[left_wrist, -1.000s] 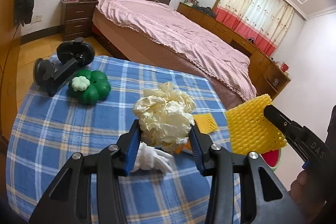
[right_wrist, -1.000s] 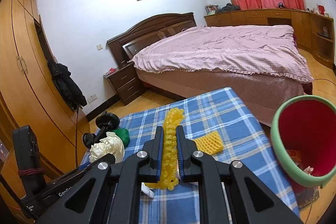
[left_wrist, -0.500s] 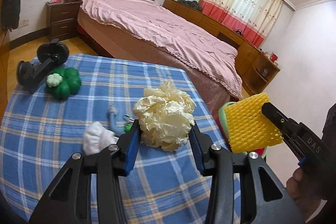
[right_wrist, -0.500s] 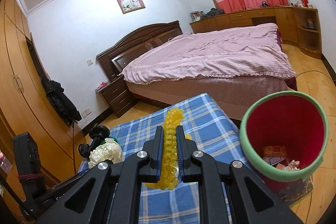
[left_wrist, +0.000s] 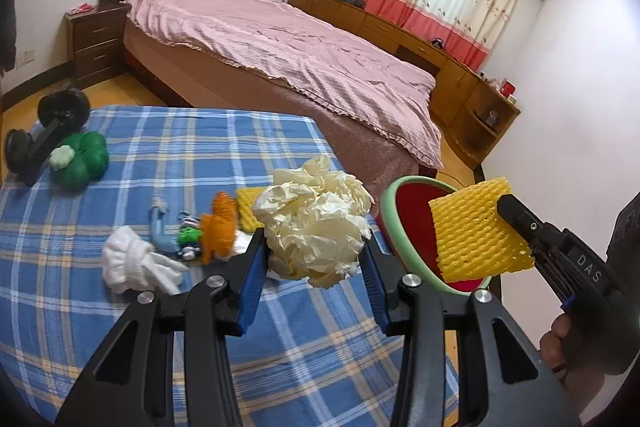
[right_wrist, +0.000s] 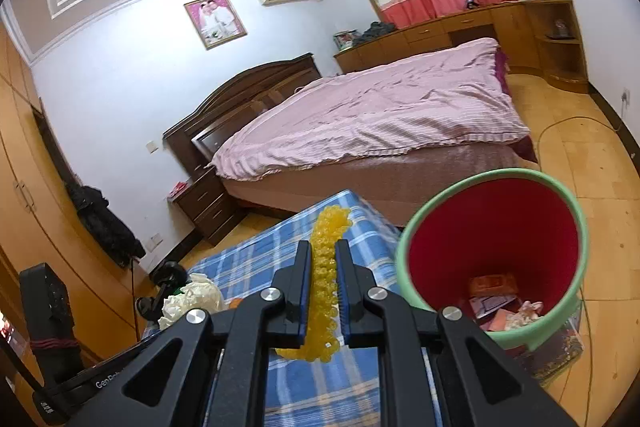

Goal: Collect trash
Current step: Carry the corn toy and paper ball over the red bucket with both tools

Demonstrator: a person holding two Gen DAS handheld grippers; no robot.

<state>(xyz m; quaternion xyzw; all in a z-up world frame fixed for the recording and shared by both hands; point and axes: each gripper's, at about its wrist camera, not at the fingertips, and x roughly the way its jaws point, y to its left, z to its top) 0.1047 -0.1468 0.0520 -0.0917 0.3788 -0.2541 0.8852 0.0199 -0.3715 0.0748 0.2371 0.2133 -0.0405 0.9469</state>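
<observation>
My left gripper is shut on a cream crumpled paper ball, held above the blue plaid table; the paper ball also shows at the lower left of the right wrist view. My right gripper is shut on a yellow foam net, seen edge-on. In the left wrist view the foam net hangs in front of the red bin with a green rim. The bin stands off the table's right edge with scraps at its bottom.
On the table lie a white glove, small blue and green toys, an orange piece, a second yellow foam piece, a green squash toy and a black dumbbell. A pink bed stands beyond.
Both grippers have travelled right across the table toward the bin, each keeping its load. The bin now appears larger and closer in both views.
</observation>
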